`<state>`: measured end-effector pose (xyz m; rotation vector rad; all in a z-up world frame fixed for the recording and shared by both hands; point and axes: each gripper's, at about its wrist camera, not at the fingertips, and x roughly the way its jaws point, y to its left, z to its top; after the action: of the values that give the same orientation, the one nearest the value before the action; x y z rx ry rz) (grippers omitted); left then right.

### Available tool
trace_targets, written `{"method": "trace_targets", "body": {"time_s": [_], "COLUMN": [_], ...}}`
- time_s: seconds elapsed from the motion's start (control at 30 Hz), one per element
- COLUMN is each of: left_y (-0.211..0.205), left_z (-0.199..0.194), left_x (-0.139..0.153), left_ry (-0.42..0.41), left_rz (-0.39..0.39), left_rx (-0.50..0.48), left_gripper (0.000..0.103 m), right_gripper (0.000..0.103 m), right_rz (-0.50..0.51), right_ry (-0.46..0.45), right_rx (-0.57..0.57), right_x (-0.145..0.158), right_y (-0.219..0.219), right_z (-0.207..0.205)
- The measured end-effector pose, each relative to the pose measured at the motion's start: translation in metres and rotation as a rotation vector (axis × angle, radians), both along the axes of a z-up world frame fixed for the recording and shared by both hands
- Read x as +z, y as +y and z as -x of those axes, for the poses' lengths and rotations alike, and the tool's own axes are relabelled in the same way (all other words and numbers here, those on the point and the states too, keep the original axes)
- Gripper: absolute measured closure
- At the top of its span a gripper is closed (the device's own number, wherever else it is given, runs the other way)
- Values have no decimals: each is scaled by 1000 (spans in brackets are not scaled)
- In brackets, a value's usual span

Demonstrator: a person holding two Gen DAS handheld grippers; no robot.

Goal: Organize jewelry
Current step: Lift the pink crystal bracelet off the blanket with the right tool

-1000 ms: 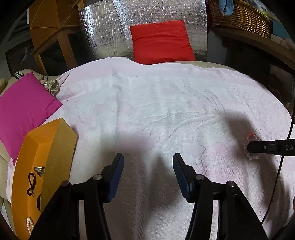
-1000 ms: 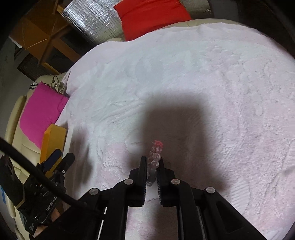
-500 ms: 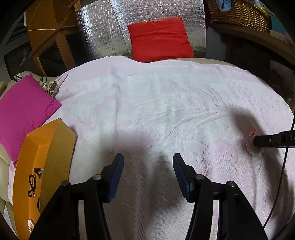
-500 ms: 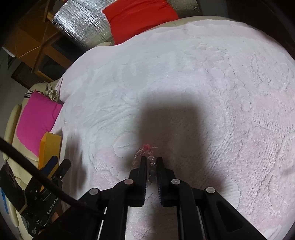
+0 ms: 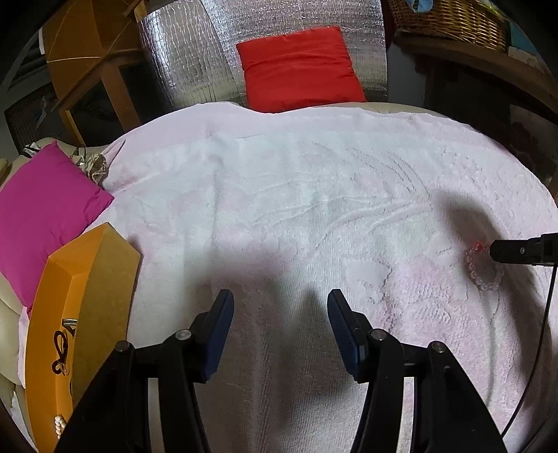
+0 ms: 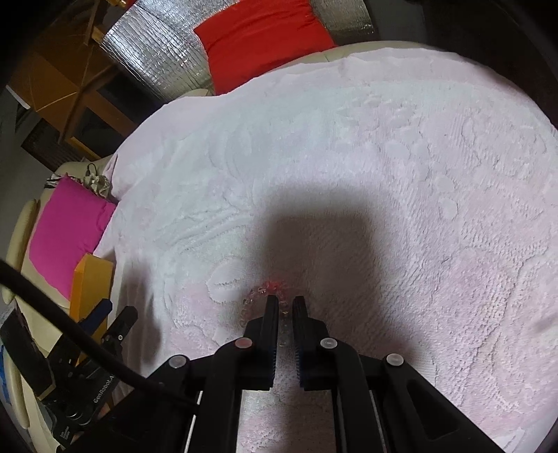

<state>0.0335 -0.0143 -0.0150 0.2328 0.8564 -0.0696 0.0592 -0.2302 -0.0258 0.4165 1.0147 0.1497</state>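
A clear bead bracelet [image 5: 483, 271] with a red knot lies flat on the pale pink towel [image 5: 296, 195] at the right. My right gripper [image 6: 285, 300] is over it, jaws nearly closed with a narrow gap, beads [image 6: 259, 296] showing at and left of the tips. From the left wrist view the right gripper [image 5: 495, 250] sits at the bracelet's upper edge. My left gripper [image 5: 279, 305] is open and empty above the towel. An orange jewelry box [image 5: 80, 313] with pieces inside stands at the left.
A magenta cushion [image 5: 42, 216] lies beyond the box at the left. A red cushion [image 5: 296, 66] leans on a silver foil panel [image 5: 195, 59] at the back. A wicker basket [image 5: 450, 17] sits on a shelf at the back right. Wooden furniture [image 5: 87, 69] stands back left.
The bracelet went from hanging upright in my right gripper to lying flat on the towel. The right gripper's jaws have parted slightly. The left gripper has barely moved.
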Motion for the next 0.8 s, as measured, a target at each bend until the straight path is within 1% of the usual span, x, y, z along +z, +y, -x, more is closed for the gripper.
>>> {"method": "trace_targets", "body": {"time_s": [0.23, 0.4, 0.47, 0.57, 0.67, 0.73, 0.8], "left_y": [0, 1, 2, 3, 5, 7, 8], "left_z": [-1, -1, -1, 0, 0, 1, 1], "left_x": [-1, -1, -1, -1, -1, 0, 0], "left_ry": [2, 0, 2, 0, -1, -2, -2], "left_rz": [-2, -2, -2, -4, -6, -5, -3], "left_rx": [3, 7, 9, 7, 7, 11, 15], "left_gripper": [46, 46, 46, 46, 46, 46, 46], "right_gripper": [94, 94, 94, 94, 94, 91, 91], "right_rz": [-25, -69, -63, -56, 12, 4, -1], "right_ry": [-20, -63, -66, -39, -20, -20, -20], "right_rx": [23, 55, 60, 62, 54, 53, 40], "right_x": [6, 14, 14, 9, 6, 7, 9], "right_y": [9, 20, 25, 29, 33, 31, 26], "right_z": [1, 4, 3, 0, -2, -2, -1]}}
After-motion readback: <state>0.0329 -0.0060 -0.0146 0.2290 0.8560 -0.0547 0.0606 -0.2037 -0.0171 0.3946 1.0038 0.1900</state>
